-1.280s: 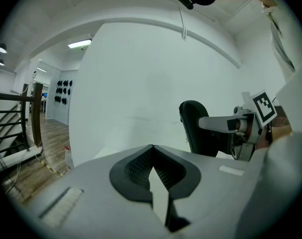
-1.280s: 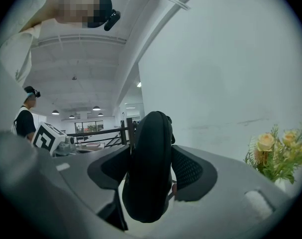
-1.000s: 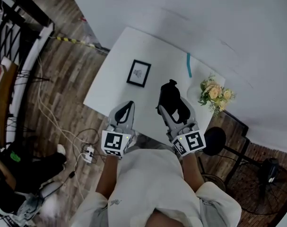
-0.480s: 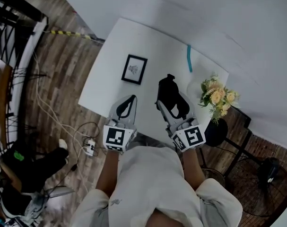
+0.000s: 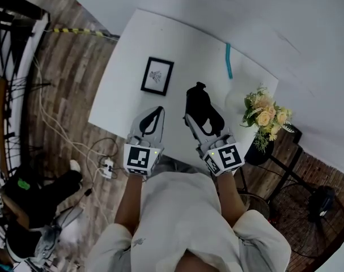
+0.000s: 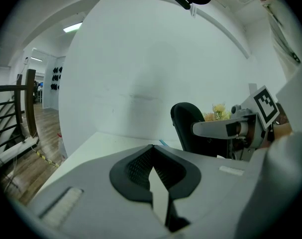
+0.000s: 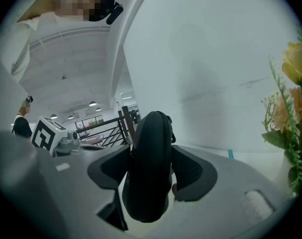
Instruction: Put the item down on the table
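A black oval zip case (image 5: 198, 102) stands on edge between the jaws of my right gripper (image 5: 199, 111), which is shut on it above the near part of the white table (image 5: 183, 44). The right gripper view shows the case (image 7: 150, 169) filling the gap between both pads, its upper end sticking out past the fingertips. My left gripper (image 5: 154, 115) hovers beside it on the left over the table's near edge, shut and empty. Its pads meet at the tip in the left gripper view (image 6: 151, 149), where the case (image 6: 187, 127) also shows at the right.
A small framed picture (image 5: 157, 76) lies on the table ahead of the left gripper. A teal stick (image 5: 229, 61) lies near the far edge. A bunch of flowers (image 5: 266, 115) stands at the table's right end. Cables and a power strip (image 5: 106, 168) lie on the wooden floor at the left.
Both grippers have drifted slightly farther over the table, with the case still held in the right one. The jaws look unchanged.
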The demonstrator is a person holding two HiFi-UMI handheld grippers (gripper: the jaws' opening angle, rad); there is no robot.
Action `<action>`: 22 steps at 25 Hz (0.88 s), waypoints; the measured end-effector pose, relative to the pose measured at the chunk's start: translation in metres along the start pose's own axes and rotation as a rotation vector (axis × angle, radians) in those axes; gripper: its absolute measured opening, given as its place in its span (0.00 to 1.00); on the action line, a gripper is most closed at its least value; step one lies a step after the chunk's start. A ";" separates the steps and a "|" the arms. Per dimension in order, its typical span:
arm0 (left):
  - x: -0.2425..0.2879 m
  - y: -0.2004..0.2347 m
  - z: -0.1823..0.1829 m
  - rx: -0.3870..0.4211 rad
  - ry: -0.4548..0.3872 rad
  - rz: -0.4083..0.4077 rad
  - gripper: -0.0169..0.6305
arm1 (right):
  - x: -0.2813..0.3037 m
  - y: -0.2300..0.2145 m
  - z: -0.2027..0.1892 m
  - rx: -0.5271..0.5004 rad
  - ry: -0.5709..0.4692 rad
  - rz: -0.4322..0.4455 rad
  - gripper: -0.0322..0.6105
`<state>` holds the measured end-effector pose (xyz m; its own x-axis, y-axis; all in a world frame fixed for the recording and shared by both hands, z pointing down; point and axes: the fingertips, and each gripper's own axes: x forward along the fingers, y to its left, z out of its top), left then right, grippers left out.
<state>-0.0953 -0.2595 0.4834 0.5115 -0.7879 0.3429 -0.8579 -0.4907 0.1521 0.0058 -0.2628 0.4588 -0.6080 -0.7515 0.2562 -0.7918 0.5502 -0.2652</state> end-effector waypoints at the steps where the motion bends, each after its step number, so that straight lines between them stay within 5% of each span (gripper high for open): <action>1: 0.002 0.000 -0.003 -0.002 0.005 -0.002 0.05 | 0.002 -0.002 -0.003 0.003 0.009 -0.004 0.46; 22: 0.053 0.008 -0.060 -0.039 0.115 -0.022 0.05 | 0.043 -0.047 -0.090 0.098 0.215 -0.024 0.46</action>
<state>-0.0783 -0.2829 0.5585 0.5233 -0.7282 0.4426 -0.8489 -0.4908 0.1962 0.0113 -0.2882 0.5663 -0.5960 -0.6630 0.4530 -0.8030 0.4871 -0.3434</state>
